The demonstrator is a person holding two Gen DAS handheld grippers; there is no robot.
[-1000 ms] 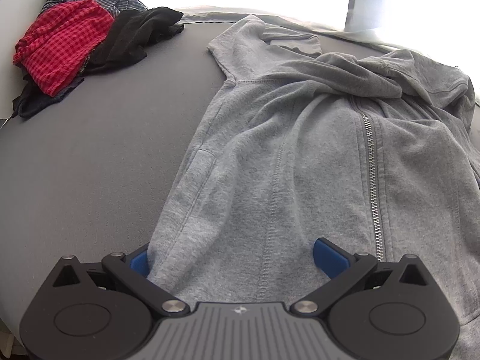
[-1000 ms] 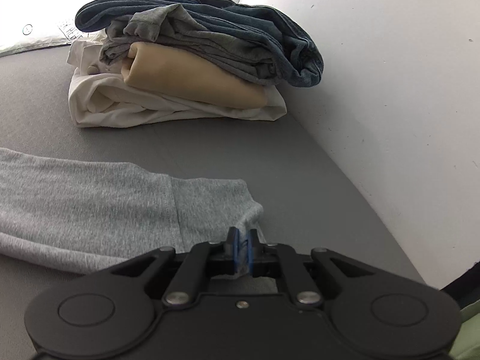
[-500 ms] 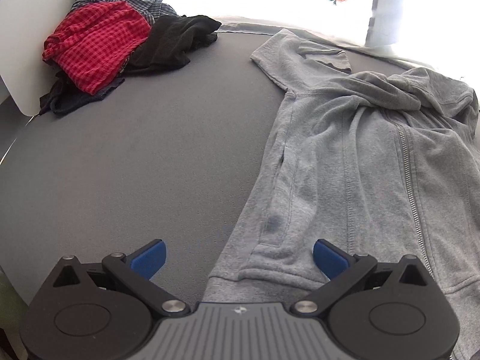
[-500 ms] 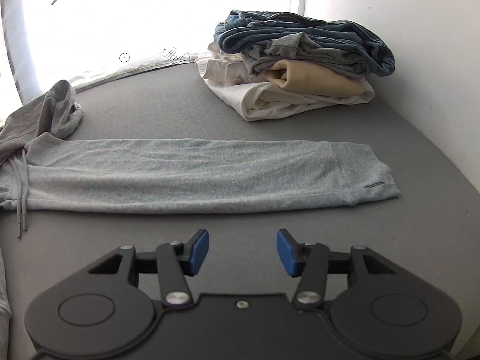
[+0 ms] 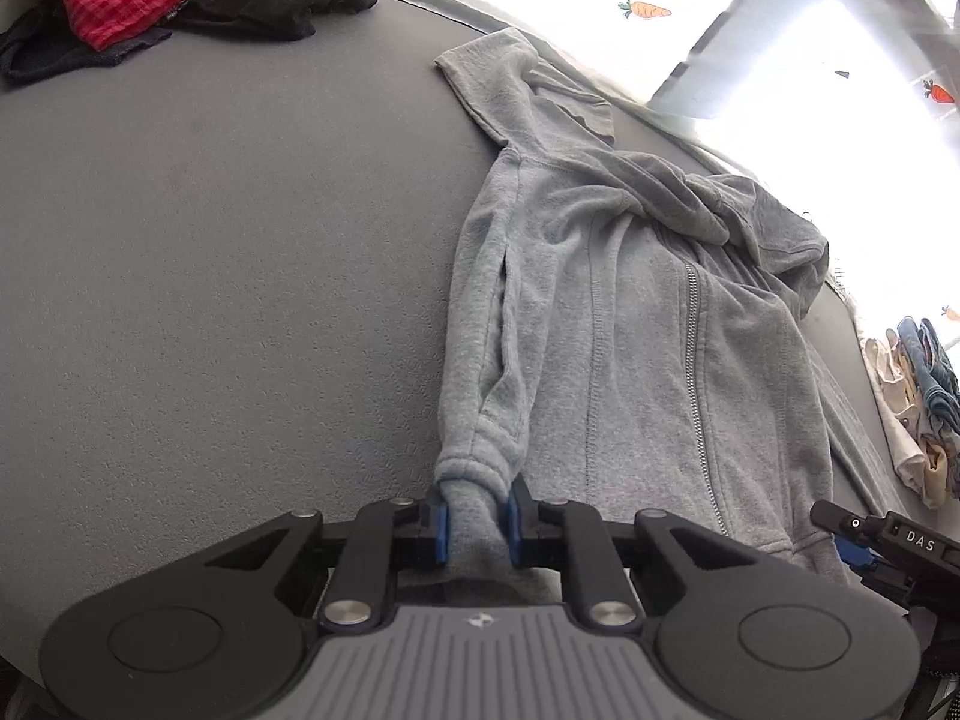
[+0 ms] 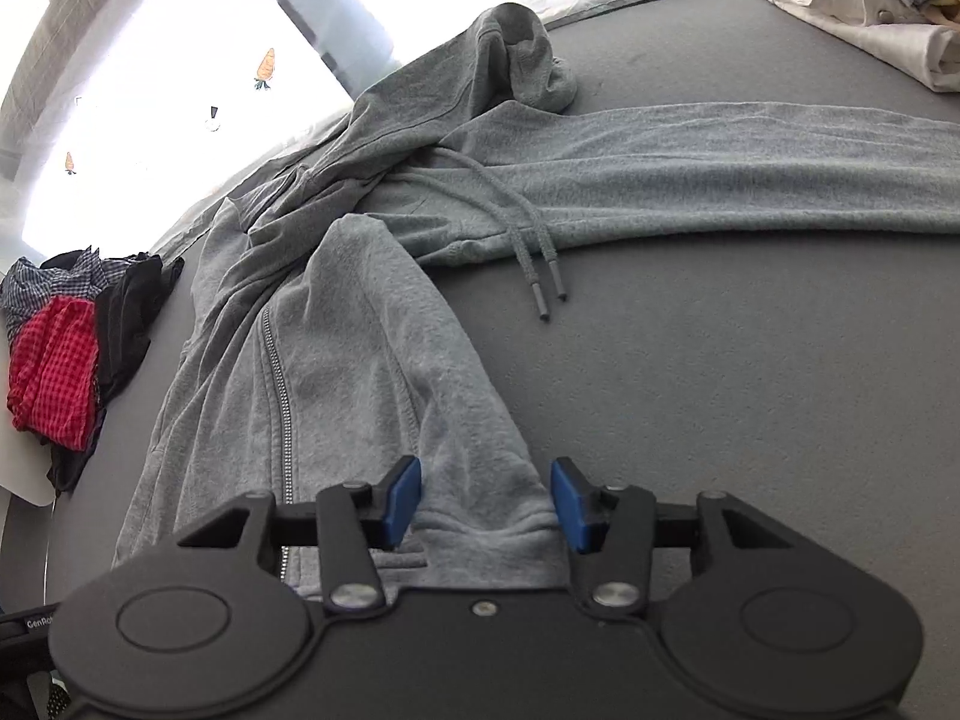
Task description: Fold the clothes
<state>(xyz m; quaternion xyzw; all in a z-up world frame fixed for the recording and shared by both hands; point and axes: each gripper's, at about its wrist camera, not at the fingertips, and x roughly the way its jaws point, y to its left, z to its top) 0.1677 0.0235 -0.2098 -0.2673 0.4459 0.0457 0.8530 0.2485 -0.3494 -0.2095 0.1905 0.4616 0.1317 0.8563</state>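
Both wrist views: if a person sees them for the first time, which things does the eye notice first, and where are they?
First comes the grey zip hoodie spread across the grey surface, its hem corners between the jaws of the left gripper and right gripper, both closing. Next, the red checked garment in the unfolded heap at the far left edge, and the folded stack at the far right.

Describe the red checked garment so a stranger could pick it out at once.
Start at the grey hoodie spread over the grey surface, then look toward the far corner beyond its zipper side, where a loose heap of clothes sits. The red checked garment lies in that heap, the only bright red piece among black and blue-checked neighbours.
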